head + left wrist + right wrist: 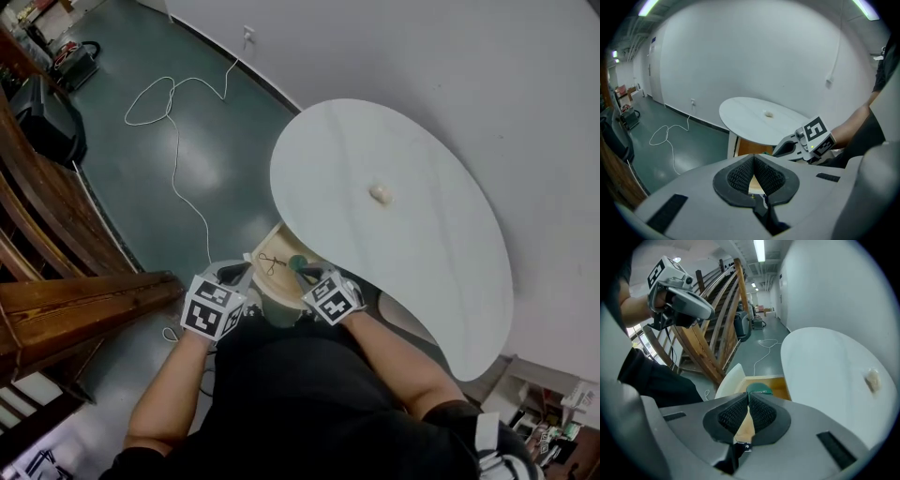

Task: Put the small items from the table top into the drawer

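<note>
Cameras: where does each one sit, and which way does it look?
Head view: on the person's head, looking steeply down at the table, open drawer, left tool, right tool and both arms.
Left gripper view: rides the left tool, facing table and wall; right tool and right arm show.
Right gripper view: rides the right tool, facing drawer and table; left tool and left hand show.
Shared: all see the table's pale lump.

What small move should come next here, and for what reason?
Probably lift the right hand-held gripper away from the open drawer toward the pale lump, opening its jaws on the way. The lump is the only item left on the table top, and this gripper is shut on nothing.
</note>
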Action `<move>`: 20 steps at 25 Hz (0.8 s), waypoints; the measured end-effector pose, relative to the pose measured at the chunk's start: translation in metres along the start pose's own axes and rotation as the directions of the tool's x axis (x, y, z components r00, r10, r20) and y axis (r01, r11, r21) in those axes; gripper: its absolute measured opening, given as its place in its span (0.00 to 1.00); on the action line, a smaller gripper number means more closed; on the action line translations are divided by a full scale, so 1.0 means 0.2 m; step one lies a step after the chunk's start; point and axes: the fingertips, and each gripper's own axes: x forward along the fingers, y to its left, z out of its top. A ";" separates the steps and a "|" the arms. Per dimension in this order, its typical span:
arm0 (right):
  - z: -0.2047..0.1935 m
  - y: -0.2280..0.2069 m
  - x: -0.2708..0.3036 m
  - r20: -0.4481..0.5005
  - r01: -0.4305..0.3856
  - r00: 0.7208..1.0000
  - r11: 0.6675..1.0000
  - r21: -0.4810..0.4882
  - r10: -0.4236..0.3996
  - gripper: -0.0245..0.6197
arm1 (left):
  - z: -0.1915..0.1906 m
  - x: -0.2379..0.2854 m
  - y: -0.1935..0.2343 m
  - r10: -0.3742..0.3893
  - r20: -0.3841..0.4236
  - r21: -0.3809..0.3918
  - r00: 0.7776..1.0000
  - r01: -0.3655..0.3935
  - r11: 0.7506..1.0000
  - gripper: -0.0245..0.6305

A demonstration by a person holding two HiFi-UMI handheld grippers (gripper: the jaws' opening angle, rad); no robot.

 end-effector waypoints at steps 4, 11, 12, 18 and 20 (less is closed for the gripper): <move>-0.02 0.00 0.14 -0.061 -0.002 0.998 0.999 -0.041 -0.001 0.06 | -0.05 -0.02 0.06 0.020 -0.007 -0.026 1.000 -0.020 0.999 0.06; -0.06 -0.03 0.40 -0.151 0.020 0.988 0.997 -0.075 -0.031 0.06 | -0.12 -0.04 0.11 0.034 -0.024 -0.064 0.999 -0.035 0.997 0.06; -0.07 -0.04 0.44 -0.162 0.025 0.986 0.997 -0.075 -0.037 0.06 | -0.13 -0.04 0.11 0.036 -0.027 -0.069 0.999 -0.038 0.997 0.06; -0.16 -0.07 0.69 -0.242 0.029 0.969 0.996 -0.084 -0.049 0.06 | -0.21 -0.07 0.13 0.047 -0.055 -0.099 0.997 -0.053 0.994 0.06; -0.17 -0.11 0.74 -0.249 0.045 0.966 0.996 -0.080 -0.064 0.06 | -0.23 -0.07 0.13 0.051 -0.060 -0.113 0.997 -0.058 0.992 0.06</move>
